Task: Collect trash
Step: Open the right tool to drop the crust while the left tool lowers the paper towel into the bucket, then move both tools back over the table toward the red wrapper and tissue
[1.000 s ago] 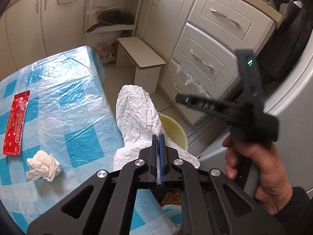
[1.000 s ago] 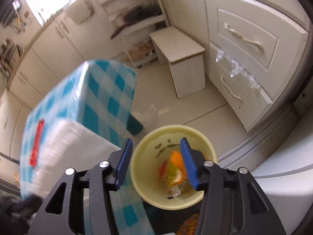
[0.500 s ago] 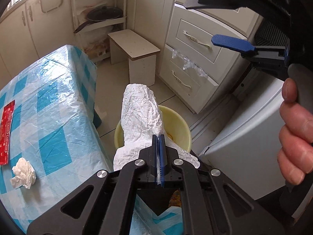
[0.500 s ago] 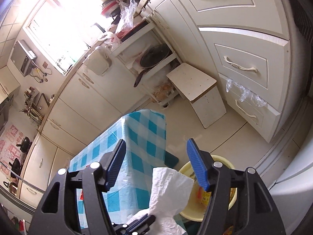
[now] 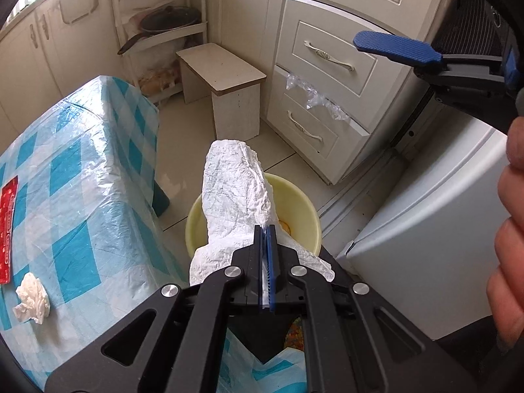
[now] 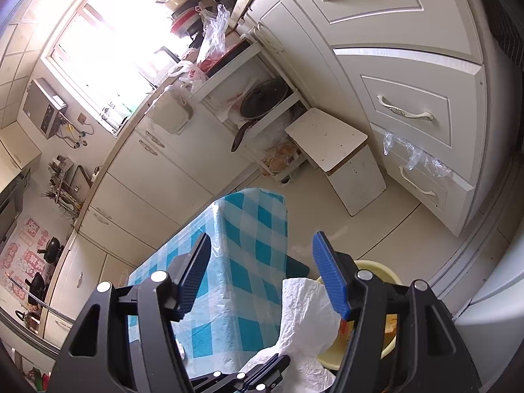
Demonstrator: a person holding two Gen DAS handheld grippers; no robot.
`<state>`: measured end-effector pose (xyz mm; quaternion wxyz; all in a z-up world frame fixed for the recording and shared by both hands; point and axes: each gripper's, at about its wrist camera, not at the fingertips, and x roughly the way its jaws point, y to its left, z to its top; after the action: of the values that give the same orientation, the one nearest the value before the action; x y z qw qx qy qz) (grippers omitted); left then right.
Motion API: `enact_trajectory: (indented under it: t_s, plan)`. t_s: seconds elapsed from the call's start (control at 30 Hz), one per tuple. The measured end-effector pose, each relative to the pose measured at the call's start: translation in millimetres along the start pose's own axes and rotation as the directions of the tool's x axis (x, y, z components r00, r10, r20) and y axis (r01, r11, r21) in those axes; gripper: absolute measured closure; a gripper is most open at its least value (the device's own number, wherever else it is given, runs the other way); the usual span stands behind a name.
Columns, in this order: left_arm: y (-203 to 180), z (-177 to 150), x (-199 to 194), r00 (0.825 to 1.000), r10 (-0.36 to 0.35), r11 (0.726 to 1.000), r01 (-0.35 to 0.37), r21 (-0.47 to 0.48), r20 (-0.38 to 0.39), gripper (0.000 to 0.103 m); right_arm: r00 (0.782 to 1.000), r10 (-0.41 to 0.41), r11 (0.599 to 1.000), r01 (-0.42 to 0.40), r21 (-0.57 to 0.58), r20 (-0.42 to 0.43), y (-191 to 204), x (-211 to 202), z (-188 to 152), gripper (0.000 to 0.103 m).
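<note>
Over yellow bin, left tool pinches paper towel; right tool gapes wide.

The paper towel covers most of the yellow bin, so only a small part of the inside shows, and what lies there is not clear. The lower end of the towel goes behind the left tongs. In the right wrist view the right tongs hide much of the bin. The red wrapper on the desk is cut by the left edge and its print is too small to read. The hand is cut by the right edge.
</note>
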<state>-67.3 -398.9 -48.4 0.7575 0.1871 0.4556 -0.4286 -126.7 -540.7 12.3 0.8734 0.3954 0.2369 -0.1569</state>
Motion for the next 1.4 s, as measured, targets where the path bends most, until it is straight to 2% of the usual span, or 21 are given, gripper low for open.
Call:
enact_trajectory:
  t_s: [0.23,0.3,0.37,0.43,0.47,0.57,0.8,0.97,1.03,1.1,1.23,1.33,1.4]
  plan:
    - [-6,11,25,0.998,0.024,0.999,-0.025,-0.029,-0.056,0.1,1.0,0.008,1.0,-0.009,0.017,0.016,-5,-5,4,0.04]
    - [-7,14,33,0.996,0.03,0.999,-0.033,-0.034,-0.08,0.092,1.0,0.01,1.0,-0.011,0.023,0.023,-6,-7,6,0.04]
    - [-8,16,40,0.994,0.041,0.998,-0.044,-0.038,-0.097,0.073,1.0,0.013,0.999,-0.014,0.03,0.028,-9,-8,8,0.04]
    - [-9,18,41,0.993,0.057,0.997,-0.061,-0.035,-0.098,0.062,0.999,0.013,0.999,-0.014,0.036,0.029,-10,-8,9,0.04]
    - [-9,19,41,0.994,0.06,0.997,-0.064,-0.035,-0.094,0.058,0.999,0.014,0.999,-0.015,0.039,0.03,-11,-8,10,0.04]
    - [-7,19,38,0.994,0.058,0.997,-0.062,-0.04,-0.089,0.056,0.999,0.015,0.999,-0.017,0.044,0.032,-12,-8,11,0.04]
    - [16,15,2,0.996,0.078,0.994,-0.081,-0.076,-0.032,0.051,1.0,0.014,0.998,-0.016,0.067,0.028,-14,-4,13,0.039]
    - [64,5,-53,0.989,0.144,0.98,-0.136,-0.144,0.043,0.042,1.0,0.012,0.998,-0.011,0.054,-0.011,-8,8,10,0.035]
    - [92,-1,-76,0.98,0.187,0.967,-0.172,-0.189,0.063,0.04,0.999,0.015,0.999,-0.013,0.039,-0.035,-1,14,5,0.035]
    - [128,-11,-101,0.966,0.246,0.94,-0.219,-0.261,0.075,0.037,0.998,0.018,1.0,-0.018,0.008,-0.065,10,22,-3,0.034]
    - [206,-34,-141,0.941,0.335,0.859,-0.283,-0.427,0.052,0.033,0.985,0.044,0.989,-0.066,-0.131,-0.168,55,43,-31,0.032]
    - [258,-54,-159,0.928,0.373,0.796,-0.315,-0.517,0.008,0.033,0.956,0.046,0.943,-0.137,-0.304,-0.288,104,62,-72,0.028]
    - [279,-63,-162,0.928,0.372,0.775,-0.317,-0.546,-0.01,0.032,0.935,0.03,0.893,-0.185,-0.411,-0.354,133,74,-104,0.027]
